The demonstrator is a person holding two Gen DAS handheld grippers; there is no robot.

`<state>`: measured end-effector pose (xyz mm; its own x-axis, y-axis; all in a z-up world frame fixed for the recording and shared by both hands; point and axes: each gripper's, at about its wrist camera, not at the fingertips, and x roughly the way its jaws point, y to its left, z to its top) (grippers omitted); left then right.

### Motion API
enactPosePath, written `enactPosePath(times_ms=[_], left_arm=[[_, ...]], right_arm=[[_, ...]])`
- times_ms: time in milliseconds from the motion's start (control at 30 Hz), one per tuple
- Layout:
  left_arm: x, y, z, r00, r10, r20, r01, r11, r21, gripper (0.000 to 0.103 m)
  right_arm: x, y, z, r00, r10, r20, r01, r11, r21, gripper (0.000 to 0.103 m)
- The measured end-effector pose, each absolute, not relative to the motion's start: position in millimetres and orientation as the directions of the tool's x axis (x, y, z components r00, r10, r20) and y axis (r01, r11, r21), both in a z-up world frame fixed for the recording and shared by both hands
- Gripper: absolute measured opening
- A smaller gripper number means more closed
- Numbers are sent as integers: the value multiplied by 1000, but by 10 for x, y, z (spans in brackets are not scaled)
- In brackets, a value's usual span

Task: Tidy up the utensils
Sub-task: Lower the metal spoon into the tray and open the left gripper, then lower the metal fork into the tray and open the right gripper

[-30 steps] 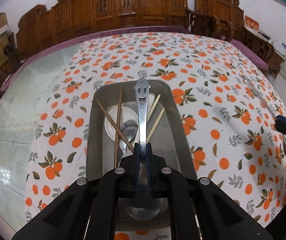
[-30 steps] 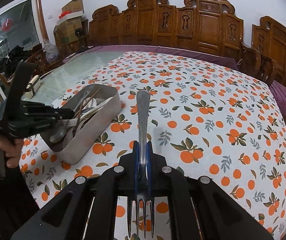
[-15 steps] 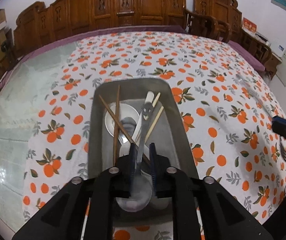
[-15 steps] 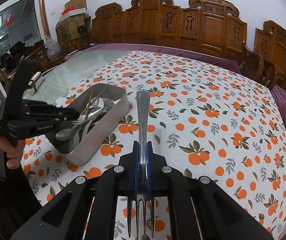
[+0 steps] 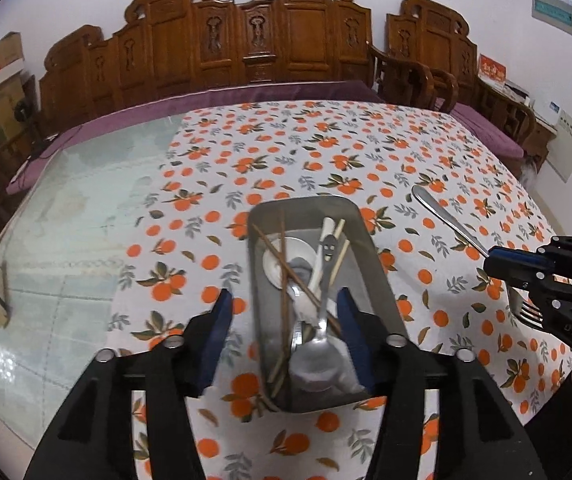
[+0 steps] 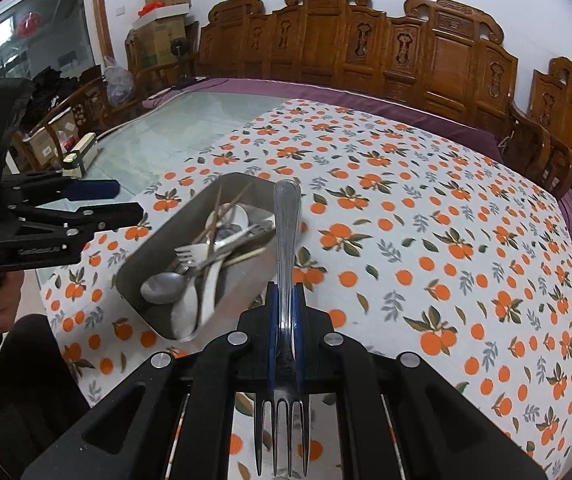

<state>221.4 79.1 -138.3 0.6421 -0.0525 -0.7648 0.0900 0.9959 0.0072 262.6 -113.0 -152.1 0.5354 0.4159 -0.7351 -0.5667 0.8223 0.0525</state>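
The left gripper (image 5: 284,322) has its jaws spread wide with nothing between them, hovering over the near end of the metal tray (image 5: 380,280); that spacing suits a tool that has no more hold on the smiley-handled spoon (image 5: 318,344), which lies in the tray with its bowl toward the camera and its cut-out face pointing away. The right gripper (image 6: 285,312) has its jaws pinched tight on a fork (image 6: 286,240), gripped near the neck so the handle sticks forward and the tines hang back toward the wrist; holding it lengthwise like this probably makes it easy to lower along the tray's long axis. From the right wrist view the fork's handle tip sits above the tray's near rim, so I judge it is the next piece to go in. The tray stands on the orange-print cloth (image 5: 286,160) covering part of the glass worktop (image 5: 66,220). Counting inside the tray: two dark chopsticks (image 5: 284,280) crossing each other, two pale chopsticks (image 5: 341,254) near the far right, the one smiley spoon, one white ceramic spoon (image 6: 190,304), one small fork (image 6: 190,254) seen from the right wrist view, and what looks like a small round dish (image 5: 276,258) beneath; more pieces may be buried under the pile. One fork is outside the tray, in the right jaws.
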Motion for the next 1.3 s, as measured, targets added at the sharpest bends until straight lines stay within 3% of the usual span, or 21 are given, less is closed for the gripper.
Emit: enactPosePath(times_ms=[233,700,1300], left_arm=[[2171,1074,-1238,663,-50,-747,58,998,-15,93],[2124,1323,-1151,693,-50,-719,45,999,-26,93],[2180,1524,-1161,697,-36,-716,20,999,-31,93]], right_arm=[[2709,-877,-1405,518,426,-742,-587,807,54,8],[2905,-376,-1556,469,461,-753,-598,793,113,8],[3201,-1,-1982,405,484,-776,-485,833,267,8]])
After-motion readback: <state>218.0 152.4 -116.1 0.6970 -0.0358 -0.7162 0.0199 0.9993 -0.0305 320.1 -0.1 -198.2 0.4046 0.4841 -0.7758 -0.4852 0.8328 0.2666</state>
